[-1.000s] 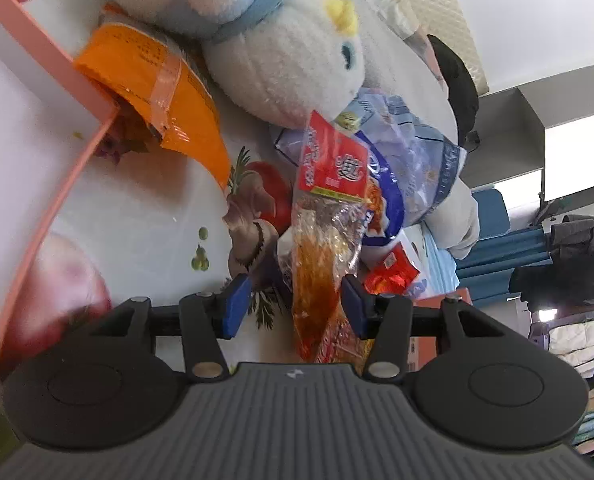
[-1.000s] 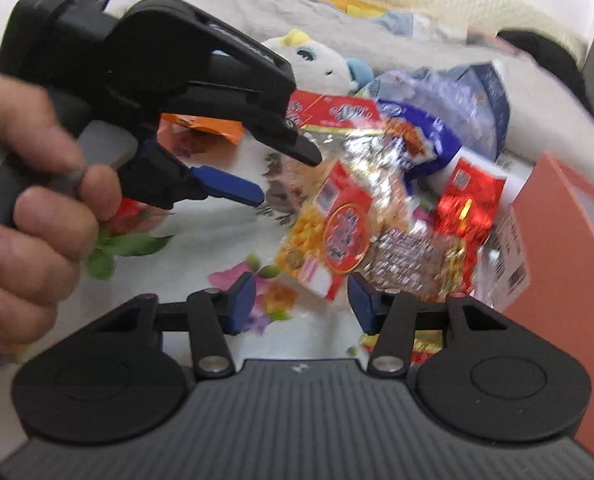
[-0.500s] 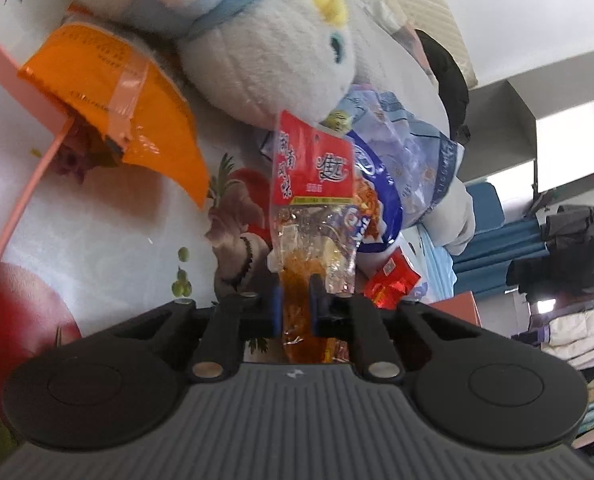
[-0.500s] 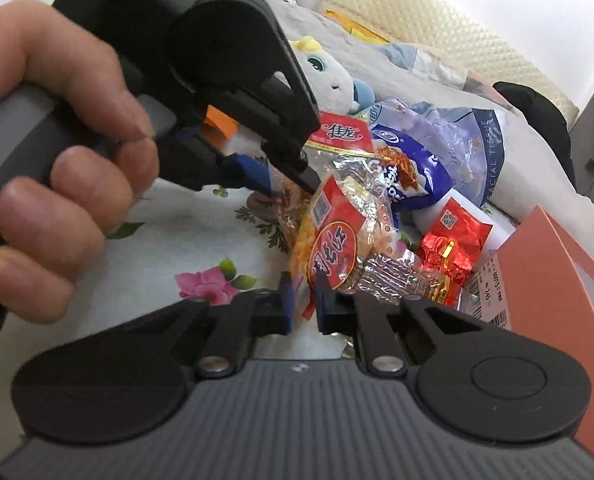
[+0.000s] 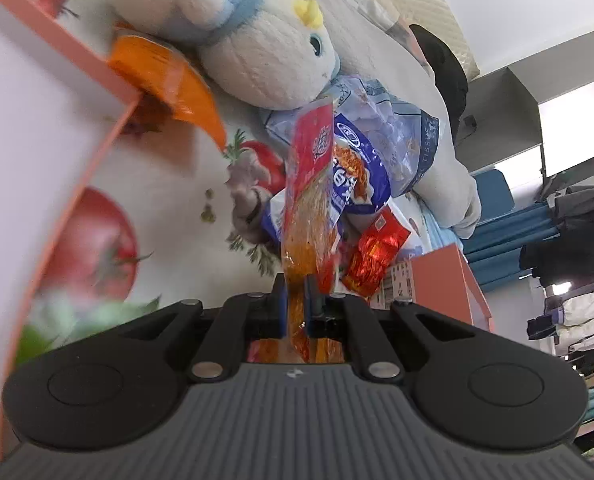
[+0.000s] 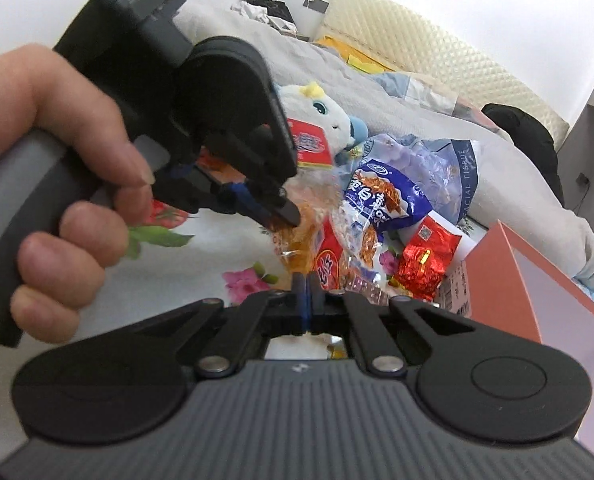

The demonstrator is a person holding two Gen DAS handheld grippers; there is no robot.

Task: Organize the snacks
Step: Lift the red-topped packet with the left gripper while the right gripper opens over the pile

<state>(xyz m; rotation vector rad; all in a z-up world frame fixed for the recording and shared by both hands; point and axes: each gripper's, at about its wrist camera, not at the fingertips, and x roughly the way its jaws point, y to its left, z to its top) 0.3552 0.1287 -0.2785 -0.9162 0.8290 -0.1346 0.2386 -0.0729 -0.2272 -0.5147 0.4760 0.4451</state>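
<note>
My left gripper (image 5: 295,300) is shut on a clear orange snack bag with a red header (image 5: 309,184) and holds it above the floral sheet. That bag also shows in the right wrist view (image 6: 309,148), pinched by the left gripper (image 6: 285,216). My right gripper (image 6: 307,304) is shut, its pads together just below a red-labelled snack packet (image 6: 329,264); I cannot tell whether it pinches the packet's edge. A blue snack bag (image 6: 381,200) and a red foil packet (image 6: 425,264) lie in the pile.
An orange-pink box (image 6: 509,264) stands at the right. Another pink box edge (image 5: 57,64) is at the left, with an orange bag (image 5: 165,80) beside it. A white plush toy (image 5: 257,52) and a tissue pack (image 6: 449,160) lie behind the pile.
Both grippers went from open to shut. The left closed on the orange bag and lifted it. The right closed at the red-labelled packet's edge.
</note>
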